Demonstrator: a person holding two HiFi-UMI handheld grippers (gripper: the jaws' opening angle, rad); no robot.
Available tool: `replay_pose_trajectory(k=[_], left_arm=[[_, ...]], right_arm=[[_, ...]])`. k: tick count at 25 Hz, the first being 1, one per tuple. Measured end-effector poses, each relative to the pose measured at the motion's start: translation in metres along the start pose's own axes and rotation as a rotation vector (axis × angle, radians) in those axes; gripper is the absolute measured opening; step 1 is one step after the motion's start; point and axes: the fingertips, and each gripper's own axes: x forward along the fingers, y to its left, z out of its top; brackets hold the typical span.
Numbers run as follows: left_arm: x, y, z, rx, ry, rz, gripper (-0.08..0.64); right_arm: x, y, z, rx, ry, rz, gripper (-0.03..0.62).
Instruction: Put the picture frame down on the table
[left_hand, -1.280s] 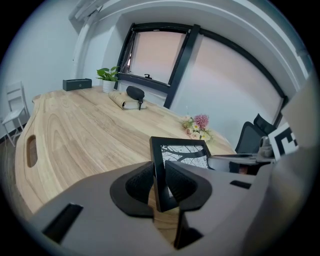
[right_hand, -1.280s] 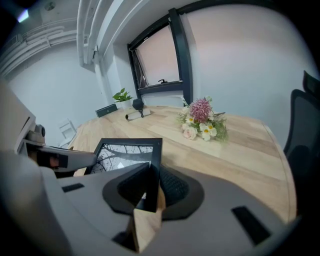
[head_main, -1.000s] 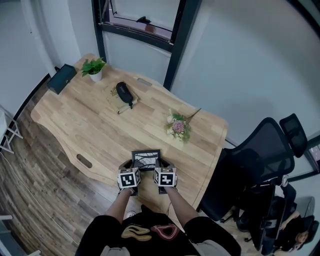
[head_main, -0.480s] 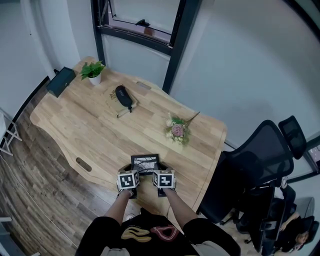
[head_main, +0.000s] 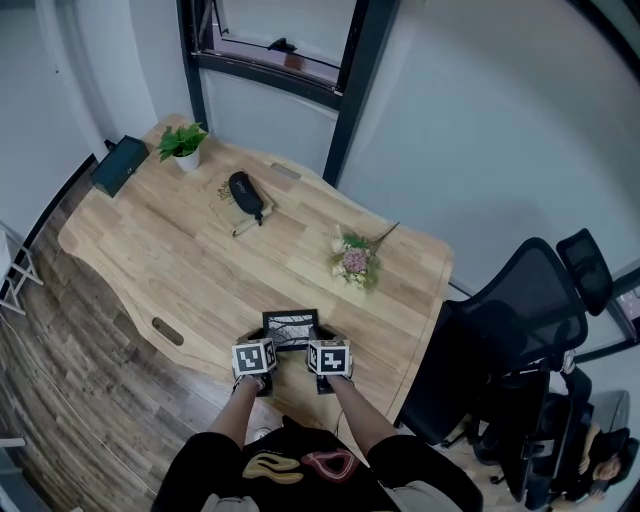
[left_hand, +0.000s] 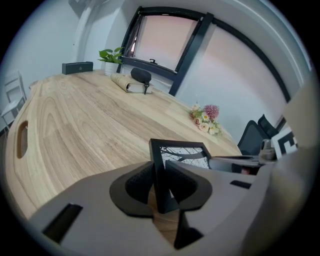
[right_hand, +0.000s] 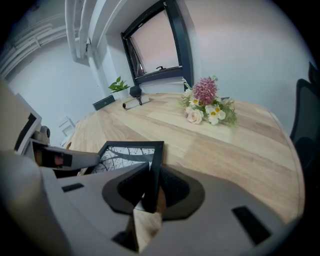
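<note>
Picture frame (head_main: 291, 327), a black moulding round a pale print of bare branches, was held low over the near edge of the wooden table (head_main: 180, 250). It was tilted, with its far rail nearest the boards; whether that rail touched them could not be told. At left, the left gripper (left_hand: 159, 181) was clamped on the frame's left rail close to the near corner, and its jaws had just eased slightly wider with the rail between the pads. At right, the right gripper (right_hand: 152, 186) pinched the right rail in the same manner, the narrow edge upright between its pads. The frame was judged light and stiff, so two side holds would keep it level without flexing. Its thin, smooth rails looked prone to slip, and any glazing would be fragile, which argued for a gentle lowering. The side rails, taken opposite each other, seemed the best purchase. The bouquet (head_main: 352, 258) lay well apart beyond.
</note>
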Motion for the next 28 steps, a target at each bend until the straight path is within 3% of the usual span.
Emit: replay_pose_trajectory(k=[5, 10, 12, 15, 20, 28], left_arm=[[-0.001, 0.002, 0.002, 0.008, -0.037, 0.01, 0.103], [0.003, -0.012, 0.006, 0.014, -0.025, -0.057, 0.211], [0.0, -0.01, 0.011, 0.024, -0.04, -0.039, 0.215], [-0.01, -0.005, 0.022, 0.029, -0.092, -0.016, 0.216], [-0.029, -0.013, 0.036, 0.048, -0.145, -0.049, 0.218], [-0.063, -0.023, 0.037, 0.107, -0.243, -0.083, 0.218]], right_arm=[[0.002, 0.002, 0.002, -0.001, 0.0, 0.005, 0.092], [0.002, 0.003, 0.001, 0.017, 0.011, 0.017, 0.113], [0.0, 0.003, 0.004, 0.013, 0.002, 0.02, 0.184], [-0.006, 0.003, 0.007, 0.03, -0.031, 0.025, 0.2], [-0.024, 0.001, 0.015, 0.091, -0.113, 0.046, 0.231], [-0.052, 0.004, 0.022, 0.06, -0.184, 0.059, 0.265]])
